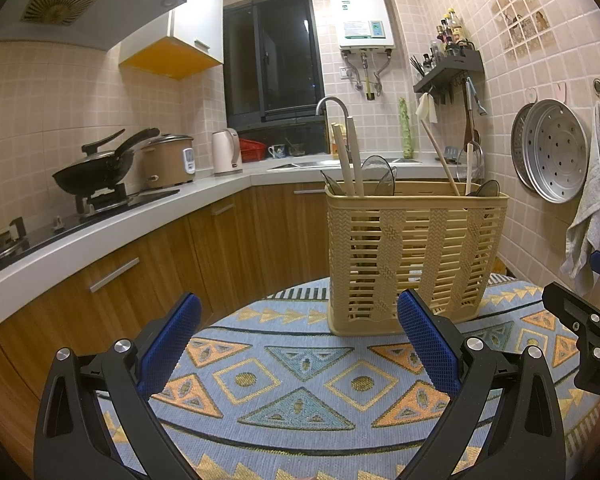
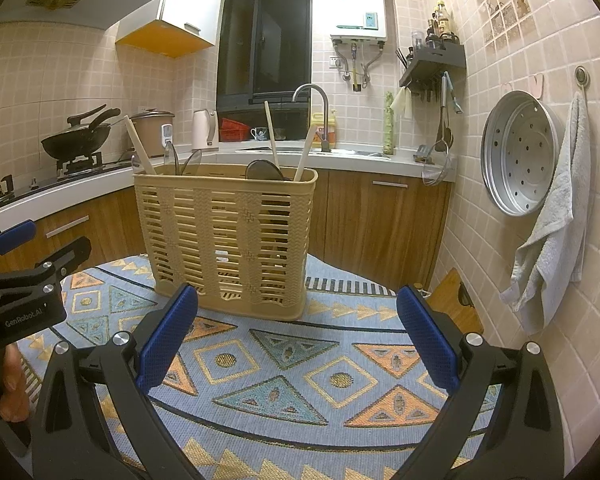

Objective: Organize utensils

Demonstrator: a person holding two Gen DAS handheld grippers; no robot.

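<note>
Beige slatted utensil basket upright on patterned cloth; wooden handles, dark spoons standing inside

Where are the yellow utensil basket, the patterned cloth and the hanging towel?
Utensil basket [image 1: 414,256], left wrist view, on its slatted front wall.
Patterned cloth [image 2: 300,364], right wrist view, on a bare part before the basket.
Towel [image 2: 556,216], right wrist view, on its middle fold.
</note>
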